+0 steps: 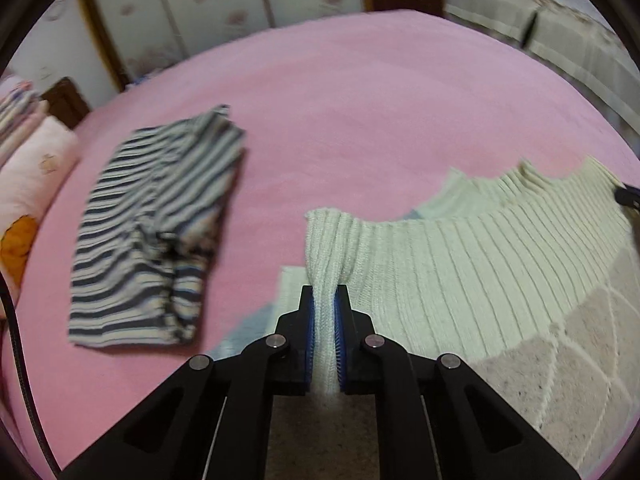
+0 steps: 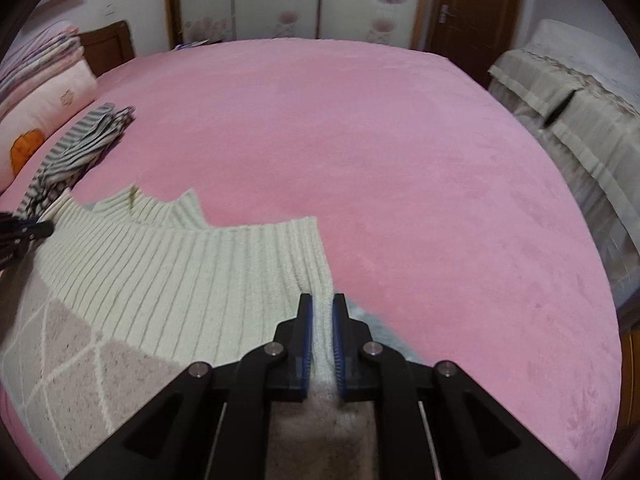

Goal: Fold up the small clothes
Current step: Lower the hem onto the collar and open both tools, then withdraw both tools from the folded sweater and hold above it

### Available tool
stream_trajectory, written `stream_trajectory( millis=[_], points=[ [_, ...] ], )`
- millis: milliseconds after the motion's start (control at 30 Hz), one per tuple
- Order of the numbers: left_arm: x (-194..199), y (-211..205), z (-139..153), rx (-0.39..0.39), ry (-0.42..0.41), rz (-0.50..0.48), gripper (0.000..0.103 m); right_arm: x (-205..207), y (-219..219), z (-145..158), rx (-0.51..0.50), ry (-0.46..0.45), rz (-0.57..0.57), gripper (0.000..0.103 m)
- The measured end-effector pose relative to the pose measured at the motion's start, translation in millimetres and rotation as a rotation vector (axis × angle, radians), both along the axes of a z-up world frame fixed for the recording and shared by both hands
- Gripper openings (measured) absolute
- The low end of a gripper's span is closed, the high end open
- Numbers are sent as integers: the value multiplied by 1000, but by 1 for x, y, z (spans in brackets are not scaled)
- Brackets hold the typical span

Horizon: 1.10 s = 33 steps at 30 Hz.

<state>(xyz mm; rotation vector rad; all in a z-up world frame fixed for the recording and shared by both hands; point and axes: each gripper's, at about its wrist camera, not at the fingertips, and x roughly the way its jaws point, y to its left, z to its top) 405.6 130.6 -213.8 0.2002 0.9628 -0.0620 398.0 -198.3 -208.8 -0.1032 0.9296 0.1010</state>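
Tools [image 1: 324,300] [image 2: 322,304] pinch unlabelled ribbed sweater [image 1: 460,256] corners.

Pink bedspread [image 2: 400,160], stacked pillows [image 2: 52,92] at its left, flowered wardrobe doors [image 2: 280,0] behind

Sweater [image 1: 472,264]: pale cream-green ribbed knit, and it's spread across the near part of the pink bed.
Lower part: a beige-grey panel [image 1: 560,360] with a white diamond lattice sits nearest the cameras.
Ribbed edge: it's pulled taut and runs as one band from side to side, with both its corners bunched into narrow upright folds.
Collar: a short ribbed neck [image 2: 160,210] pokes out past that edge, flat on the bed.
Striped garment [image 1: 156,224]: navy-and-white stripes, already folded into a rough rectangle.
Striped garment's place: it lies flat off to the sweater's left, apart from it, near the bed's left edge.
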Motion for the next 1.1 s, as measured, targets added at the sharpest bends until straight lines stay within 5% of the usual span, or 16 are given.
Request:
stream_trajectory(
  millis=[200,467,733,833,967,1100],
  points=[
    [-9,4,3,46,-81,63,7,0,-5,-1,-43,-29,-71,8],
    [6,-9,-33,179,-64,120,7,11,-8,-28,-106,-20,-140,8],
    [9,-9,-41,216,-73,145,12,17,-3,-35,-160,-1,-149,8],
    [10,-8,-36,231,-58,150,26,14,3,-27,-167,6,-115,10],
    [6,3,-20,206,-46,206,81,7,3,-10,-101,29,-74,14],
    [-3,10,0,137,6,232,82,-9,3,16,-39,22,-73,25]
  ],
)
